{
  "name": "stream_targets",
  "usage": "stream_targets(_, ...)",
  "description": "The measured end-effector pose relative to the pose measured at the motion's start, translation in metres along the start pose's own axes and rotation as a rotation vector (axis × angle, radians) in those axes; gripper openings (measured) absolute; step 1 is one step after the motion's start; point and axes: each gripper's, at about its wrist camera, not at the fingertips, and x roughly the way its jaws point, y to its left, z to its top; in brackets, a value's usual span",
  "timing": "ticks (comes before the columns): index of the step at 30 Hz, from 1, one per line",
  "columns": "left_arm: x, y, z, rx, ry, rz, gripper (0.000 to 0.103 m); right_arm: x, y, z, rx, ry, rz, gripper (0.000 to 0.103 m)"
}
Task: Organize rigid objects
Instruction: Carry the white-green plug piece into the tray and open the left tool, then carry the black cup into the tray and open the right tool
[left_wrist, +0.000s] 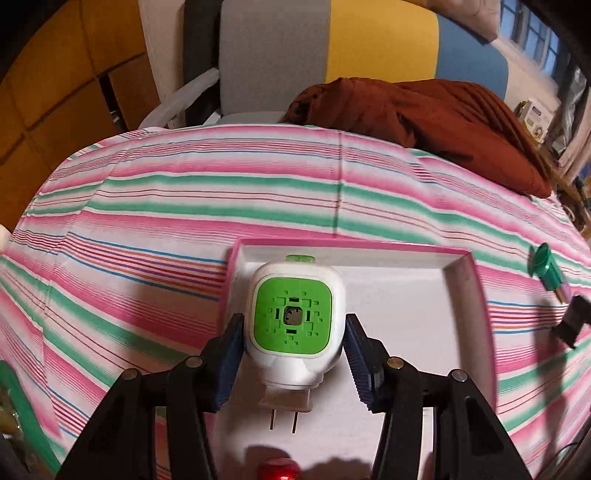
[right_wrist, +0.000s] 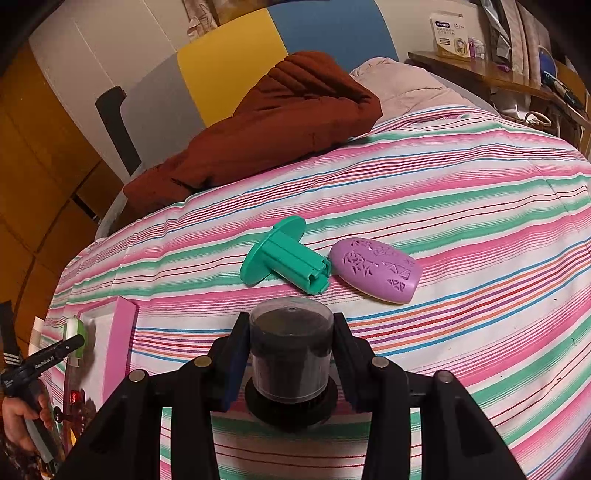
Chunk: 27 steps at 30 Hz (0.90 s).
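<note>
Left gripper (left_wrist: 294, 343): pitched steeply downward over the shallow pink-rimmed white cardboard tray (left_wrist: 469, 273) that lies on the pink, green and white striped bedcover (left_wrist: 184, 206). Its blue ribbed pads (left_wrist: 232, 354) are pinching the white plastic plug-in device with a square green perforated face (left_wrist: 293, 317) from both sides. The device's long axis runs along the gripper's pointing line: green face toward the camera, the two metal prongs (left_wrist: 283, 421) toward the bottom of the left wrist view, a small green tab at the far end. It sits at the tray's left portion; whether it touches the tray floor cannot be told. From the right wrist view, a hand (right_wrist: 20, 417) grasps this gripper's handle at the lower left edge.

Right gripper (right_wrist: 290, 354): also angled downward, over the bedcover to the right of the tray. Its fingers clamp a clear plastic cylindrical container with dark contents on a black round base (right_wrist: 290, 354). The container stands upright, axis vertical, flat top toward the camera; contact between base and bedcover cannot be told.

Beyond it lie a teal plastic spool with a round flange (right_wrist: 282, 258), on its side with the flange to the upper left, and just beside it a lilac oval plastic case with cut-out patterning (right_wrist: 376, 271), lying flat. A rust-brown padded jacket (right_wrist: 258, 125) lies at the far end of the bed.
</note>
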Motion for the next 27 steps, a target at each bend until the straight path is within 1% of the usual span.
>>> stream_targets(2, 0.002, 0.005, -0.003, -0.001, 0.004, 0.013, 0.053, 0.0, 0.0, 0.0, -0.001, 0.0, -0.001, 0.042)
stream_targets(4, 0.004, 0.008, -0.006, -0.003, 0.005, -0.004, 0.053, 0.0, 0.0, 0.0, -0.002, 0.0, 0.0, 0.043)
stream_targets(7, 0.002, 0.006, -0.01, 0.019, -0.01, 0.003, 0.056, 0.0, 0.0, 0.0, -0.002, 0.0, 0.0, 0.042)
stream_targets(8, -0.001, 0.007, -0.012, 0.01, -0.019, -0.011, 0.062, 0.0, 0.0, 0.0, -0.002, 0.0, 0.0, 0.042)
stream_targets(10, -0.008, 0.01, -0.016, -0.013, -0.033, -0.05, 0.069, 0.0, 0.0, 0.0, -0.001, -0.001, 0.0, 0.042)
stream_targets(11, -0.013, 0.012, -0.019, -0.028, -0.045, -0.065, 0.07, 0.0, 0.0, 0.0, -0.002, 0.0, 0.0, 0.042)
stream_targets(12, -0.019, 0.014, -0.023, -0.045, -0.059, -0.074, 0.072, 0.0, 0.0, 0.0, -0.002, 0.0, -0.001, 0.042)
stream_targets(14, -0.032, 0.018, -0.032, -0.078, -0.103, -0.06, 0.086, 0.0, 0.0, 0.0, -0.003, -0.001, -0.003, 0.042)
stream_targets(16, -0.047, 0.021, -0.043, -0.1, -0.172, -0.038, 0.09, 0.0, 0.002, 0.0, -0.008, -0.002, -0.006, 0.042)
stream_targets(18, -0.064, 0.022, -0.058, -0.108, -0.237, -0.018, 0.091, -0.001, 0.004, -0.001, -0.008, -0.004, 0.0, 0.042)
stream_targets(20, -0.077, 0.023, -0.074, -0.108, -0.29, 0.009, 0.098, -0.002, 0.006, -0.002, -0.017, -0.008, -0.001, 0.042)
stream_targets(23, -0.091, 0.019, -0.099, -0.086, -0.341, 0.025, 0.1, -0.005, 0.01, -0.003, -0.017, -0.018, 0.017, 0.042)
stream_targets(27, -0.099, 0.009, -0.12, -0.035, -0.361, 0.012, 0.1, -0.01, 0.024, -0.007, -0.048, -0.022, 0.056, 0.042)
